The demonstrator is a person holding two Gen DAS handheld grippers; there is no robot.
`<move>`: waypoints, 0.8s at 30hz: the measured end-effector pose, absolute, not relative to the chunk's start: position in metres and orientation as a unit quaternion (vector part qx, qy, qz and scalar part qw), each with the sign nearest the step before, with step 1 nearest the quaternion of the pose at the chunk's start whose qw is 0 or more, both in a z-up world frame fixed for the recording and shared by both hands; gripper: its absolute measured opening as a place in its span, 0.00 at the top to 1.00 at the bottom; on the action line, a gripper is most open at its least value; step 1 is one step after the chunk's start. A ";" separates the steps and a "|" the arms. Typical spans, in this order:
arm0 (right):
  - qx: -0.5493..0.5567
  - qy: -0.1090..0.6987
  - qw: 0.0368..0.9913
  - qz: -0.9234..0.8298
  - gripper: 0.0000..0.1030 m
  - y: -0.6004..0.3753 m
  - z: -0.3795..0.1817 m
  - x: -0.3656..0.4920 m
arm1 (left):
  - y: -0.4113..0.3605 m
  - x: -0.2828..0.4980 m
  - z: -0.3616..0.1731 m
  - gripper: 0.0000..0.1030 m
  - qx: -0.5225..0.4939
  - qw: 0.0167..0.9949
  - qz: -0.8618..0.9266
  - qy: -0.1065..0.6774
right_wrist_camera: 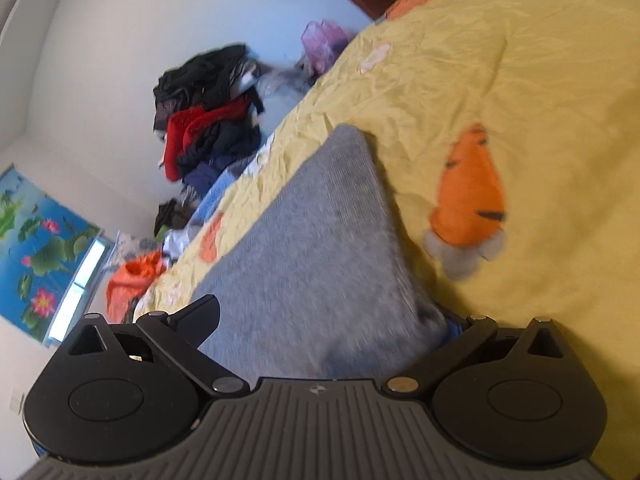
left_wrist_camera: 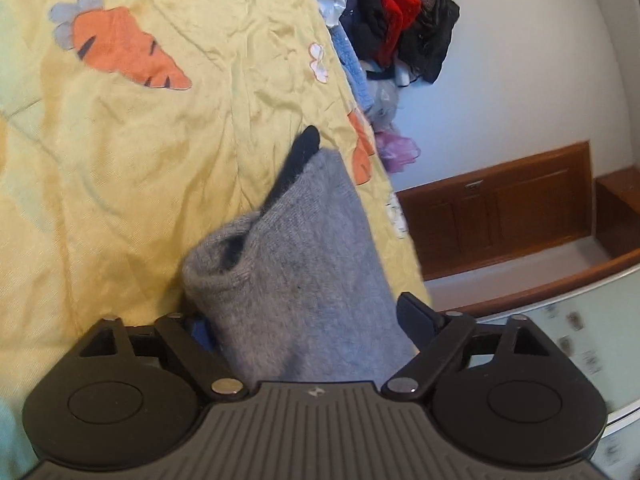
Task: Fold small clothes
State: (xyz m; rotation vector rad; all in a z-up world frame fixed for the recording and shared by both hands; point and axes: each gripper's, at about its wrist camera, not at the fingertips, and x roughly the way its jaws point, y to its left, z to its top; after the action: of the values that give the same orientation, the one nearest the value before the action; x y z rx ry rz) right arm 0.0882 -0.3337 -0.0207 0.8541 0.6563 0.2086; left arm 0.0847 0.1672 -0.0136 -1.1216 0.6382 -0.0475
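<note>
From my left tongs (left_wrist_camera: 308,320) I see the carrot-print yellow bedsheet (left_wrist_camera: 132,152) on the left, the grey knitted garment (left_wrist_camera: 296,264) lying on the bed straight ahead between the spread jaws with a black piece (left_wrist_camera: 298,160) poking from its fold, and a heap of dark and red clothes (left_wrist_camera: 384,28) by the wall at right. From my right tongs (right_wrist_camera: 332,320), that clothes heap (right_wrist_camera: 208,120) sits left, the grey garment (right_wrist_camera: 320,232) fills the middle between wide jaws, and an orange carrot print (right_wrist_camera: 468,200) lies right. Whether either pair's pads press the cloth I cannot tell.
</note>
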 end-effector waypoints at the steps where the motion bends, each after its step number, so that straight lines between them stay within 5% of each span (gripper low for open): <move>1: 0.400 0.309 0.858 0.095 0.04 -0.329 -0.021 0.092 | 0.160 0.089 -0.011 0.17 -0.499 0.812 -0.023 0.302; 3: 0.392 0.306 0.864 0.082 0.16 -0.322 -0.022 0.098 | 0.145 0.093 -0.007 0.19 -0.448 0.841 -0.018 0.304; 5: 0.391 0.336 0.853 0.081 0.63 -0.318 -0.029 0.106 | 0.135 0.095 -0.004 0.50 -0.405 0.858 0.002 0.315; 6: 0.399 0.351 0.843 0.086 0.85 -0.319 -0.036 0.110 | 0.133 0.097 -0.006 0.79 -0.393 0.859 0.016 0.328; 9: 0.410 0.347 0.839 0.090 0.86 -0.322 -0.043 0.107 | 0.143 0.098 -0.017 0.91 -0.426 0.841 0.024 0.332; 24: 0.439 0.336 0.814 0.177 0.87 -0.354 0.006 0.059 | 0.159 0.032 0.045 0.95 -0.405 0.864 -0.034 0.297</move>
State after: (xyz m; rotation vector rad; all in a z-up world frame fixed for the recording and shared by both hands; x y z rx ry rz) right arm 0.0590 -0.3538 0.0056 0.9372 0.7181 0.3781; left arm 0.0324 0.1590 0.0453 -0.8480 0.6229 -0.0711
